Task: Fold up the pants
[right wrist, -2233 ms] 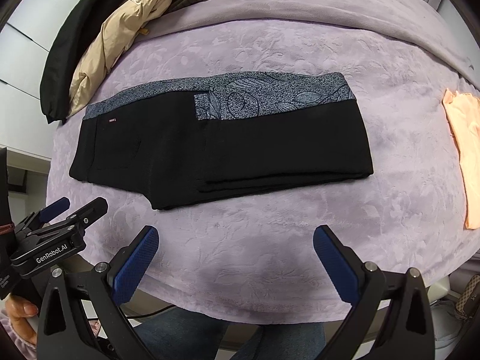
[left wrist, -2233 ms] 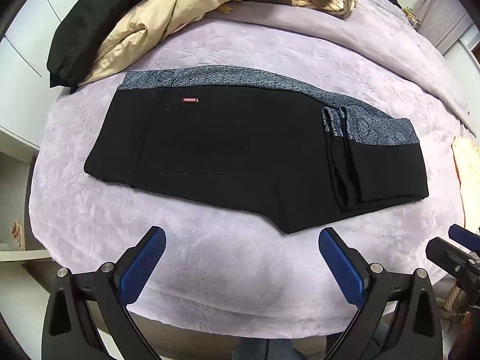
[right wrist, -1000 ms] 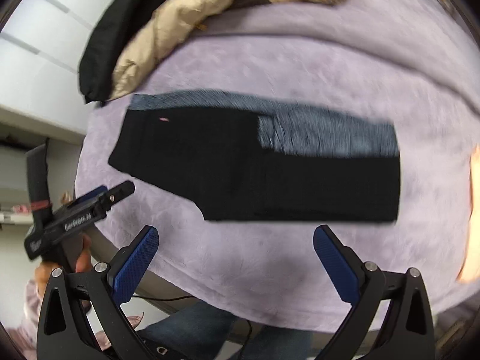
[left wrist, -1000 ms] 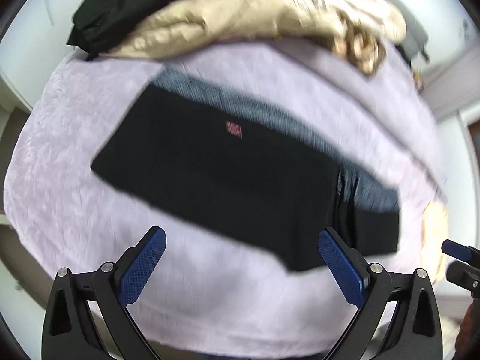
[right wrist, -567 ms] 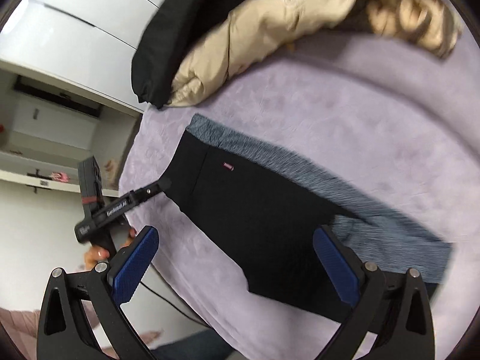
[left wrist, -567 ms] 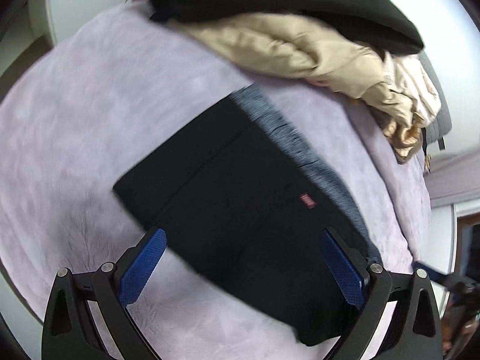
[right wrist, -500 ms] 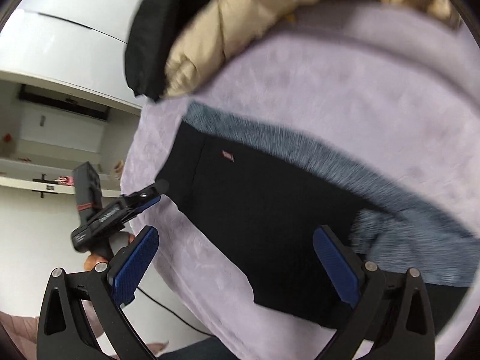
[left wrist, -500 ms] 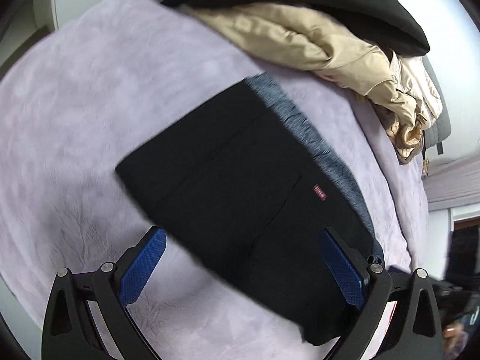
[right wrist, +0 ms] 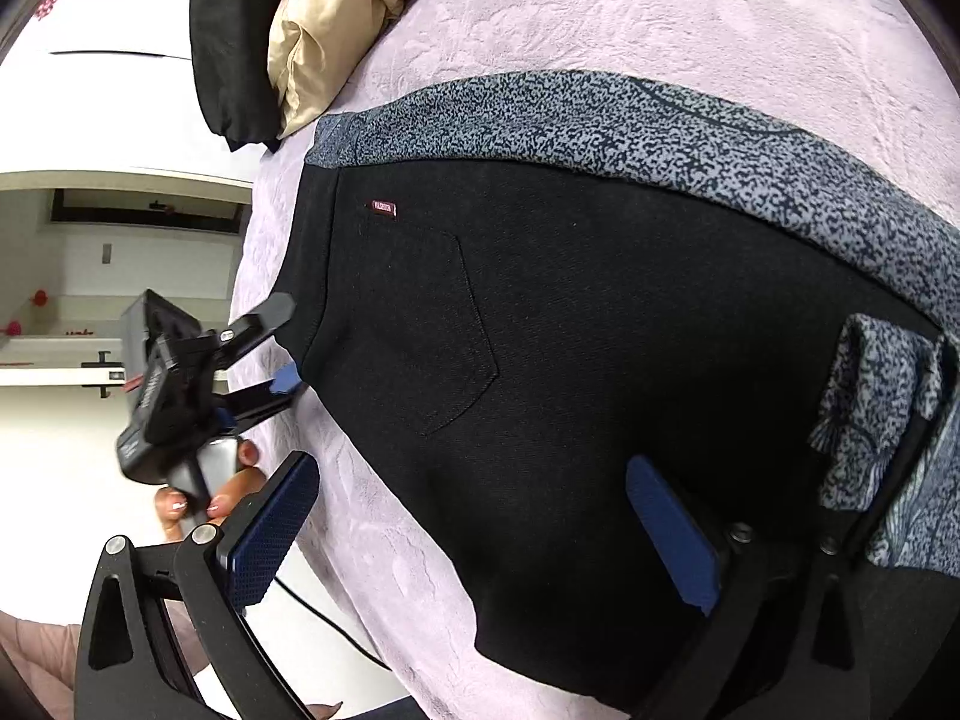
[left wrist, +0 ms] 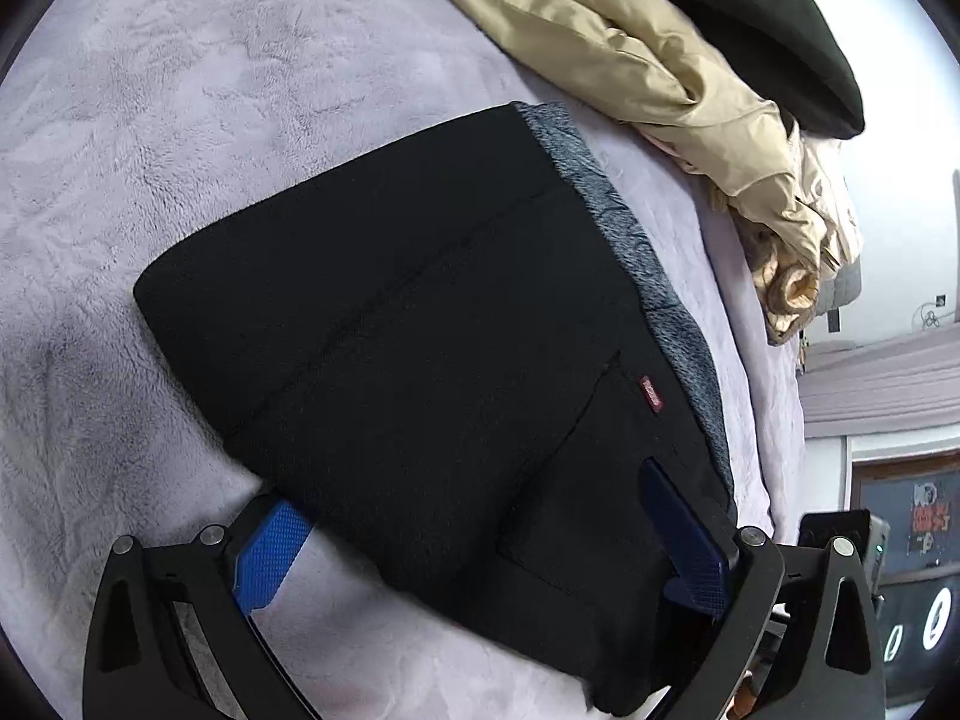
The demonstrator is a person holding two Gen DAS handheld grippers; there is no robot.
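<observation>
Black fleece-lined pants (left wrist: 420,360) lay partly folded on the lilac plush bed (left wrist: 180,90); left hand-held gripper (left wrist: 474,534) and right hand-held gripper (right wrist: 474,534), both spread, straddled the waist end; final fold remained.

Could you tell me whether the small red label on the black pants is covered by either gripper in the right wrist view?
No, the red label lies bare on the pants, well away from both grippers.
</observation>
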